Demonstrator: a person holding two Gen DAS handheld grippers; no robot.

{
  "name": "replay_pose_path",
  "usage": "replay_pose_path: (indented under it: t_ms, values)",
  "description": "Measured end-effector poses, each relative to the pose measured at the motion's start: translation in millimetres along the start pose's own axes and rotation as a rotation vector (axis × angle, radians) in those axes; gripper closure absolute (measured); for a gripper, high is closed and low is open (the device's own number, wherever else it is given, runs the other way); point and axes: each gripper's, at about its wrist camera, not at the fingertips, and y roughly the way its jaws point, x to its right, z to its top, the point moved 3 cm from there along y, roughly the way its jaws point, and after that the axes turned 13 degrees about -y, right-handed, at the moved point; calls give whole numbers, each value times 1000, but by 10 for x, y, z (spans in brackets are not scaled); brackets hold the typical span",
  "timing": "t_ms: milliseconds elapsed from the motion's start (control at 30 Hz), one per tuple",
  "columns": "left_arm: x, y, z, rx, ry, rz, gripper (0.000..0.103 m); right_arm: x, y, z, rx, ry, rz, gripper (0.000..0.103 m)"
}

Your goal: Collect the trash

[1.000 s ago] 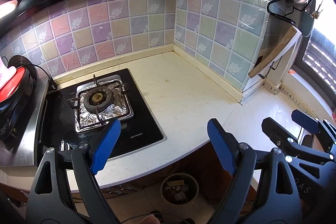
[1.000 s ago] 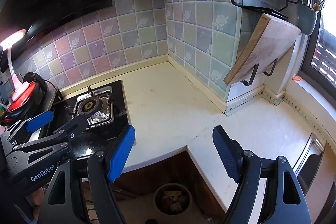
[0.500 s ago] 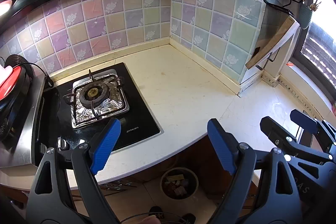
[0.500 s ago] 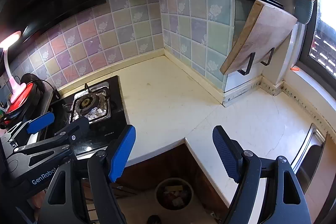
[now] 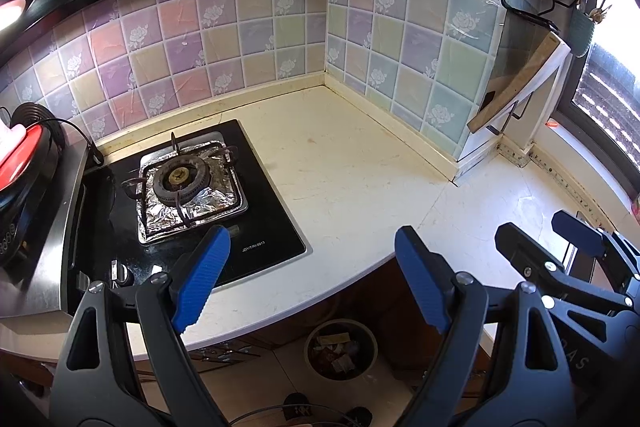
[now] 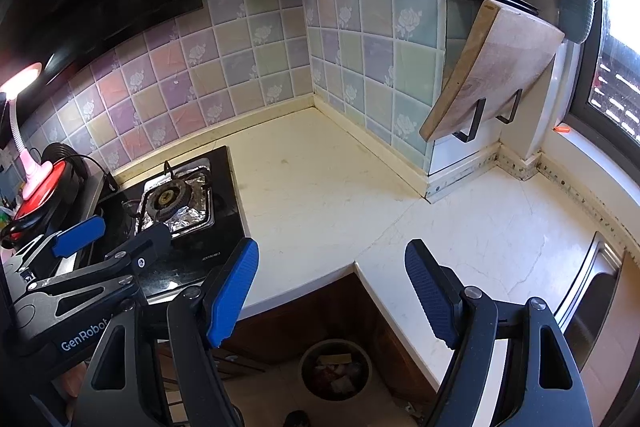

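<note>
A round trash bin (image 5: 341,349) holding scraps of paper and wrappers stands on the floor below the counter's inner corner, also seen in the right wrist view as the trash bin (image 6: 335,369). My left gripper (image 5: 308,281) hangs open and empty above the counter edge. My right gripper (image 6: 332,291) is open and empty too, to the right of the left one; the right gripper (image 5: 560,247) shows in the left wrist view and the left gripper (image 6: 108,239) in the right wrist view. The cream countertop (image 5: 340,167) shows no loose trash.
A gas burner lined with foil (image 5: 188,187) sits in a black hob at the left. A red appliance (image 5: 20,163) stands further left. A wooden cutting board (image 6: 488,75) leans in a wall rack. A steel sink (image 6: 592,299) lies at the right.
Both grippers have drawn back and up from the counter, so the walls, burner and bin look smaller. Both stay open and empty.
</note>
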Motion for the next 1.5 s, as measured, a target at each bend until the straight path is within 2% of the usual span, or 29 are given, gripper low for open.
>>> replay_pose_path:
  t_ms: [300, 1500]
  values:
    - [26, -20, 24, 7, -10, 13, 20, -152, -13, 9, 13, 6, -6, 25]
    - [-128, -1, 18, -15, -14, 24, 20, -218, -35, -1, 11, 17, -16, 25]
